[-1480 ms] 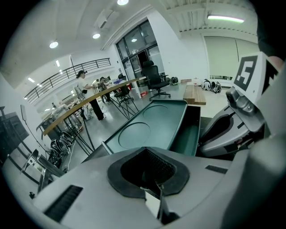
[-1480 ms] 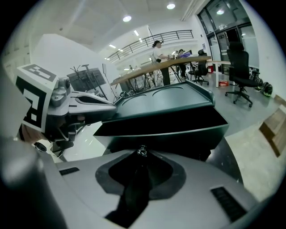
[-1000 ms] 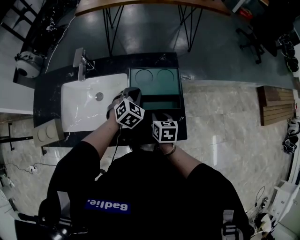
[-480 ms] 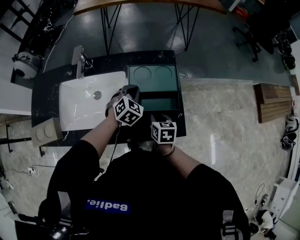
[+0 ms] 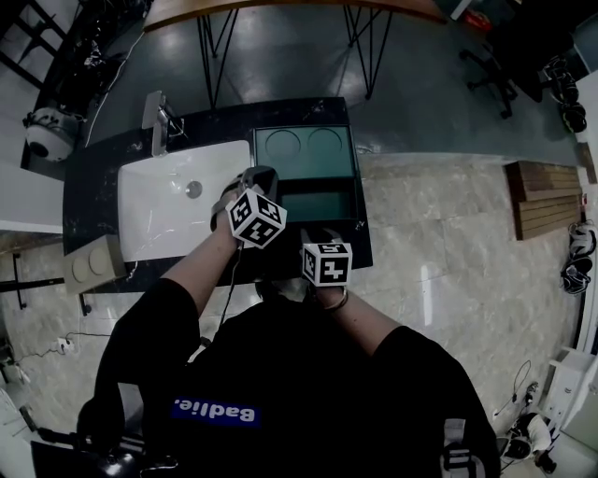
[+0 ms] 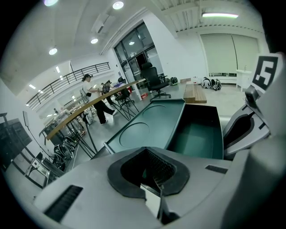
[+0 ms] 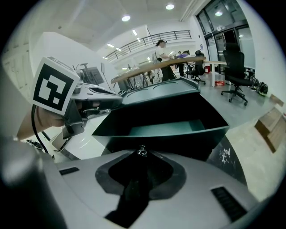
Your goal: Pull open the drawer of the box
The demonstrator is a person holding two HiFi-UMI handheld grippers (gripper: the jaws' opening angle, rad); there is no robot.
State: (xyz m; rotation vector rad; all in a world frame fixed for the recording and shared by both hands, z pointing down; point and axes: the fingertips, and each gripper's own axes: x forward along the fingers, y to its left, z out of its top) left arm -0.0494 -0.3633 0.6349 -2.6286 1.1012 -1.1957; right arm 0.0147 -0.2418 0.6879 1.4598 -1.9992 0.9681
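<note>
**Drawer out, pull all but done**

The drawer (image 5: 318, 205) stands well out of the green box (image 5: 304, 149) on the counter (image 5: 93, 182), beside the sink (image 5: 159, 215). Your right tongs (image 7: 141, 157) pinch its small knob (image 7: 142, 150). Your left tongs (image 6: 154, 172) seem to clamp the box's left edge. Little looks left but letting go.

Dark marble counter (image 5: 93, 177) right in front of you, white sink (image 5: 154, 219) and faucet (image 5: 157, 119) set in it, long wooden table (image 5: 280, 7) on hairpin legs beyond, glossy grey floor (image 5: 280, 65), pale stone tiles (image 5: 448, 271) on your right, slatted wood bench (image 5: 544, 198), black office chair (image 6: 154, 79), round ceiling lights (image 6: 118, 5) glowing overhead.
</note>
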